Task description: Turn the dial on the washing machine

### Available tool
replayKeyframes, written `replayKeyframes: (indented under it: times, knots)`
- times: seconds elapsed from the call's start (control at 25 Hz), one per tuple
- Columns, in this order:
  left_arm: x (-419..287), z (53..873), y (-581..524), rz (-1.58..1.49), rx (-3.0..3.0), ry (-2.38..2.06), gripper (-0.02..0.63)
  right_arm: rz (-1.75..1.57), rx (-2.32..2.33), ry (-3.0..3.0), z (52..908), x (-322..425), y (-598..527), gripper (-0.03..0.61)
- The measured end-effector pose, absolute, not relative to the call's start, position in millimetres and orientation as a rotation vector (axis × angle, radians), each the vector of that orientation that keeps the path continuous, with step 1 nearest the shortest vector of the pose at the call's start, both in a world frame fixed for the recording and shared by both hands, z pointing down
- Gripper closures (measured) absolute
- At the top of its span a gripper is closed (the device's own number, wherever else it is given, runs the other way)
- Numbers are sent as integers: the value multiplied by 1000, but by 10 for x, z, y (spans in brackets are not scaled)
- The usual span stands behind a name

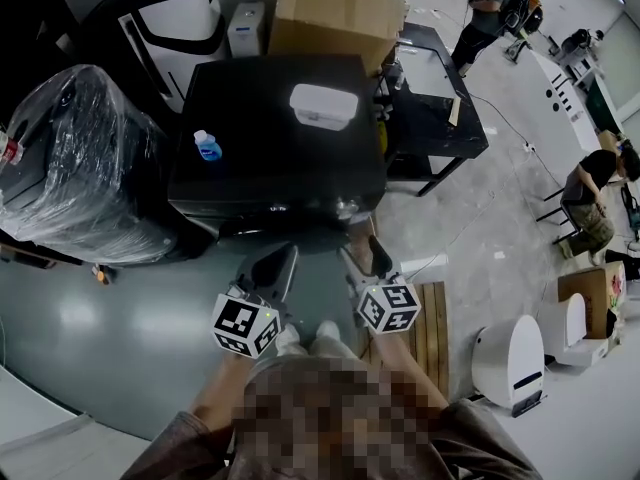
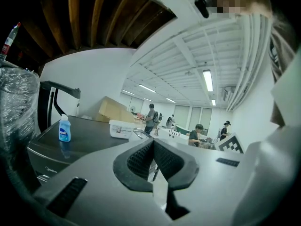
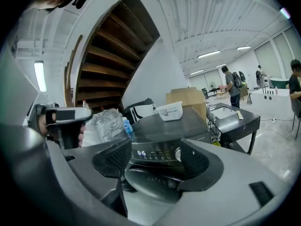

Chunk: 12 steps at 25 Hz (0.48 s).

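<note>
The black washing machine (image 1: pixel 280 158) stands in front of me. Its silver dial (image 1: pixel 347 208) sits at the right end of the front panel. My right gripper (image 1: pixel 366 256) hangs just below and in front of that dial, open and holding nothing. In the right gripper view the lit display (image 3: pixel 140 152) and the dial (image 3: pixel 178 153) show between the spread jaws of the right gripper (image 3: pixel 155 163), and the right jaw half hides the dial. My left gripper (image 1: pixel 275 265) is shut and empty, low at the machine's front. In the left gripper view the pads of the left gripper (image 2: pixel 153 157) meet.
A blue bottle (image 1: pixel 207 145) and a white tub (image 1: pixel 323 106) rest on the machine's lid. A plastic-wrapped bulk (image 1: pixel 80 168) stands to the left, a cardboard box (image 1: pixel 335 8) behind, a black table (image 1: pixel 430 98) to the right. A wooden pallet (image 1: pixel 432 328) lies by my feet.
</note>
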<state>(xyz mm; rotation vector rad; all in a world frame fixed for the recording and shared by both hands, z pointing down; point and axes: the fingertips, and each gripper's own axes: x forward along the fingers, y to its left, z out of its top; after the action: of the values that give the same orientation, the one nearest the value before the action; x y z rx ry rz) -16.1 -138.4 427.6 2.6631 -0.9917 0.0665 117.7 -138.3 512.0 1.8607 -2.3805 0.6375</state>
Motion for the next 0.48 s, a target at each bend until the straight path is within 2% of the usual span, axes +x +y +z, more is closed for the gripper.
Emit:
replayKeyframes:
  times: [0.48]
  knots:
    - [-138, 4379, -1394, 81, 2622, -1024, 621, 734, 1848, -2213, 5936, 1435, -2109, 289]
